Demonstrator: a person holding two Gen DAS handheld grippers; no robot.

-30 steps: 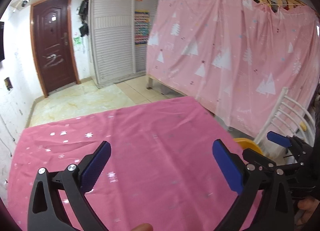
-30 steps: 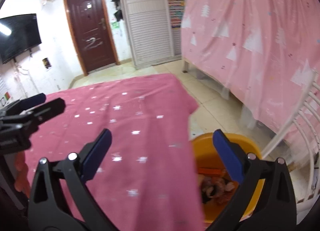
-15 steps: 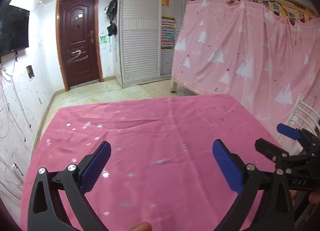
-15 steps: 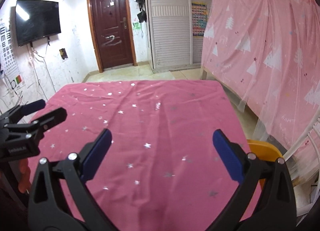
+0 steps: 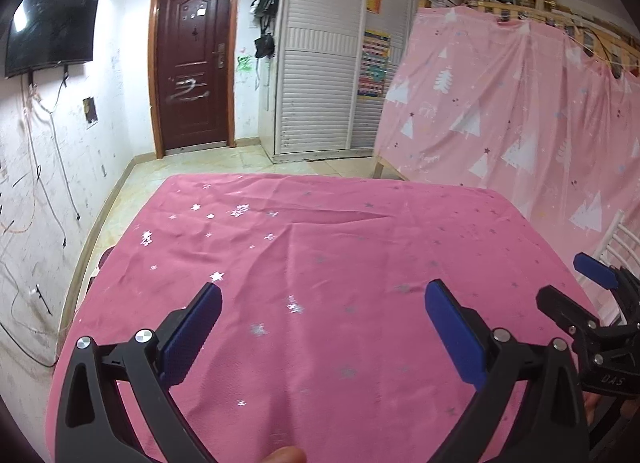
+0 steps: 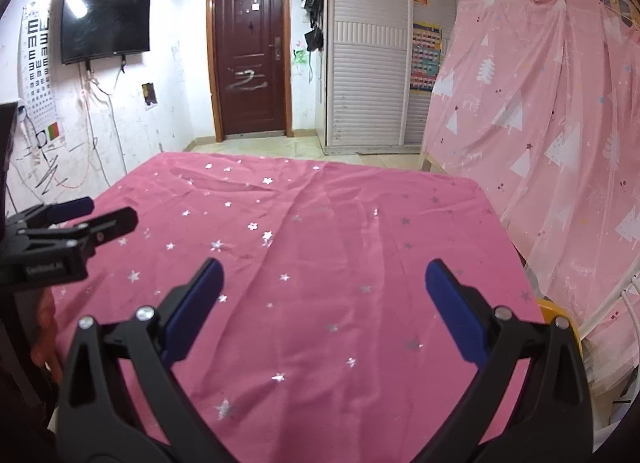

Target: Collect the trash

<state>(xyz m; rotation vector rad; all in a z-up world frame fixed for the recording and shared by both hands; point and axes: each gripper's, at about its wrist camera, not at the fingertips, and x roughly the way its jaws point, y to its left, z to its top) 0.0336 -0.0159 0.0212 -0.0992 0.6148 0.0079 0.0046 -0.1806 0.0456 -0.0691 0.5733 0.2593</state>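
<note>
Pink star-print cloth (image 5: 320, 263) covers a bare tabletop; the left hand-held gripper (image 5: 320, 323) has swung back from the side to face it squarely, jaws apart and empty. From the right hand-held gripper (image 6: 320, 303), also apart and empty, the yellow bin (image 6: 560, 315) has slid to the edge, its trash now hidden, so collecting looks done.

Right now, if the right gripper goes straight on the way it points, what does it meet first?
Likely the pink star tablecloth: the open right gripper tilts down over it, nothing lying between. Depth is unclear.
</note>
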